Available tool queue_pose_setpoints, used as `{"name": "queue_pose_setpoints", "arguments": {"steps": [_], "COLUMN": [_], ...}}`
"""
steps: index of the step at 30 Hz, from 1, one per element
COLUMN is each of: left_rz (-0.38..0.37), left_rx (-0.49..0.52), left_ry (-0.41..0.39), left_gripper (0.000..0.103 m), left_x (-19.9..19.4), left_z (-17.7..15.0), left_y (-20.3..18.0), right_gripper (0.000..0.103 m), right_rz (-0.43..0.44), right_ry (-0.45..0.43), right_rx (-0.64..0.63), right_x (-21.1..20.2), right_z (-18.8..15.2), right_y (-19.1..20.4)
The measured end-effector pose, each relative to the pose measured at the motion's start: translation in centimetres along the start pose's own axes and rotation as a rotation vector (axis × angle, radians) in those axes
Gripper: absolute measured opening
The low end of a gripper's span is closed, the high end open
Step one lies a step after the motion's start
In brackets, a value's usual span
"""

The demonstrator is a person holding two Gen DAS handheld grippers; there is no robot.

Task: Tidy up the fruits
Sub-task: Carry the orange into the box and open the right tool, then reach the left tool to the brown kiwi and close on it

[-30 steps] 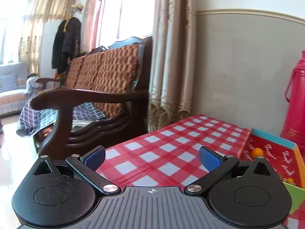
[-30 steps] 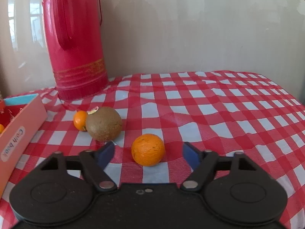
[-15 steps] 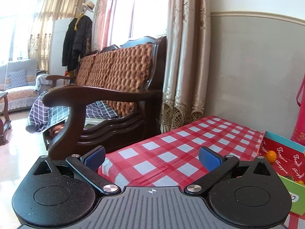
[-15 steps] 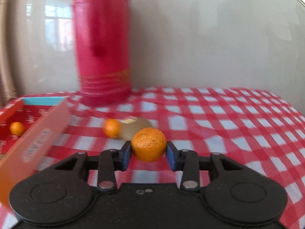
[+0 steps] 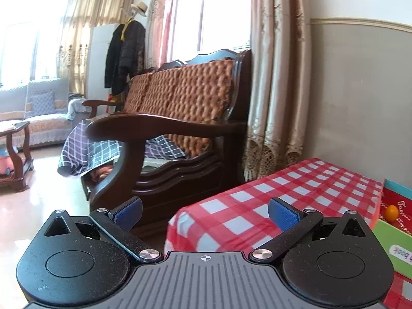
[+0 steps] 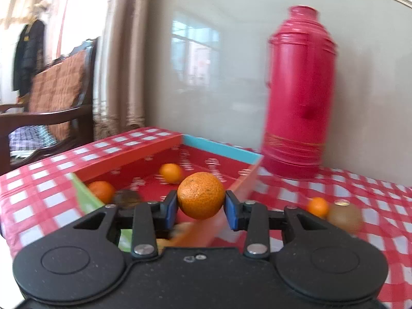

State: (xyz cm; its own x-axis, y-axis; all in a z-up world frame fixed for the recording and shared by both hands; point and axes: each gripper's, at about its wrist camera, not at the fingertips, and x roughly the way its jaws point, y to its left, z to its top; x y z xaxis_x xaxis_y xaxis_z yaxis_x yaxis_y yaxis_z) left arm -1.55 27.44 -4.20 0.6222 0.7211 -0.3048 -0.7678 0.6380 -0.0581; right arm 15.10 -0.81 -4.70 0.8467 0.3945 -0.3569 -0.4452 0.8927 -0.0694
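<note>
Right tongs [image 6: 200, 207] clamp orange [image 6: 200, 195] above box [image 6: 134, 158].

- Daylight is pouring through the windows [image 5: 221, 13], blowing them out white.
- Right wrist view is smearing with motion blur.
- Fisheye is bending the edges.

Orange mandarin [image 6: 200, 198]; red box [image 6: 134, 158] with turquoise end wall; red-white checked table [image 6: 373, 193] cloth; crimson flask [image 6: 300, 97]; blue claw pads [image 6: 170, 207]

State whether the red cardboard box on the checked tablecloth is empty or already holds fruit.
Holds fruit. The open red cardboard box has two small orange mandarins on its floor, plus a blurred brown thing beside one.
</note>
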Motion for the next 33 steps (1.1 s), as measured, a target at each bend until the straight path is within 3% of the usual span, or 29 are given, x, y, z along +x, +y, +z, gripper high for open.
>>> {"name": "queue_pose_setpoints", "arguments": {"steps": [5, 7, 8, 9, 18, 22, 33], "left_rz": [0.019, 0.021, 0.021, 0.020, -0.023, -0.058, -0.236], "left_rx": [-0.023, -0.031, -0.033, -0.036, 0.000, 0.027, 0.152], "left_ry": [0.009, 0.011, 0.012, 0.014, 0.010, 0.006, -0.028], "left_gripper": [0.103, 0.103, 0.103, 0.103, 0.103, 0.103, 0.103], "left_x": [0.4, 0.6, 0.6, 0.7, 0.0, -0.7, -4.3], "left_z": [-0.1, -0.1, -0.1, -0.1, 0.0, 0.0, -0.9], "left_y": [1.5, 1.8, 1.8, 1.8, -0.2, -2.0, -10.2], "right_gripper": [0.033, 0.052, 0.075, 0.081, 0.081, 0.086, 0.097], "right_rz": [0.035, 0.027, 0.022, 0.017, -0.078, -0.139, -0.386], "right_ry": [0.021, 0.012, 0.004, -0.016, -0.032, -0.018, 0.037], "right_rx": [-0.053, -0.061, -0.059, -0.049, 0.005, 0.062, 0.180], "right_x": [0.2, -0.2, -0.3, -0.4, -1.3, -1.8, -4.0], "right_z": [0.0, 0.1, 0.2, 0.2, 0.9, 0.7, -0.9], "right_y": [2.1, 2.6, 2.5, 2.5, 0.5, -1.4, -7.9]}}
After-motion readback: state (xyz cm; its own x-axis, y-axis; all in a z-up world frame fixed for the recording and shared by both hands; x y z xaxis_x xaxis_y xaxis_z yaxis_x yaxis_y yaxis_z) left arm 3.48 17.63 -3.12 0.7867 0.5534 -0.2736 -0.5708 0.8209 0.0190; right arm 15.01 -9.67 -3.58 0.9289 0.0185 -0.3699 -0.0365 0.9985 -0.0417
